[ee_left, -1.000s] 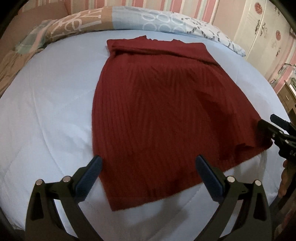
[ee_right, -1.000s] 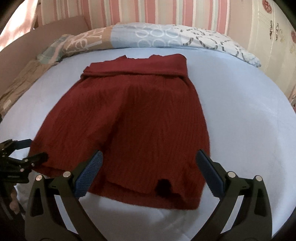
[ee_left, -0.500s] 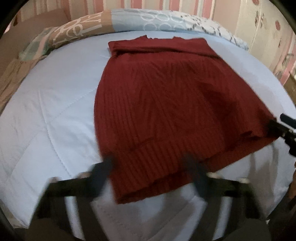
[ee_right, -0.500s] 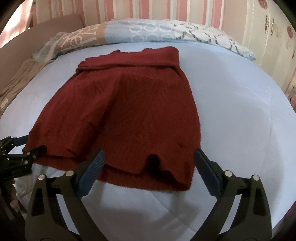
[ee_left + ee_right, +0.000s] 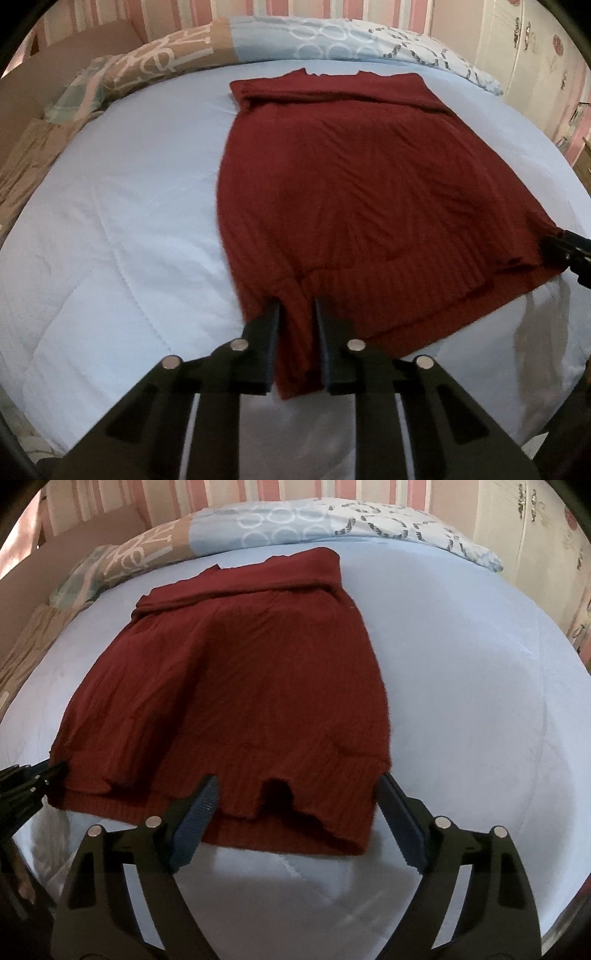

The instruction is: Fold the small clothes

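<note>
Two near hem corners being taken. Red knit garment flat mid-bed. Left gripper just closed, pinching hem at 6 o'clock. Right gripper narrowing, spread astride other corner, unpressed. Next, probably: pinch, lift toward 12.

The bed is covered by a pale blue-white quilted comforter with stitched seam lines crossing its surface. A long patterned pillow lies along the far edge of the bed; its left section is tan with white lettering, its middle section light blue with ring motifs, and its right section white with grey marks. A plaid cloth and a tan cloth sit at the far left edge. The wall behind carries pink, white and beige vertical stripes. A cream wardrobe with metal handles stands at the right.
</note>
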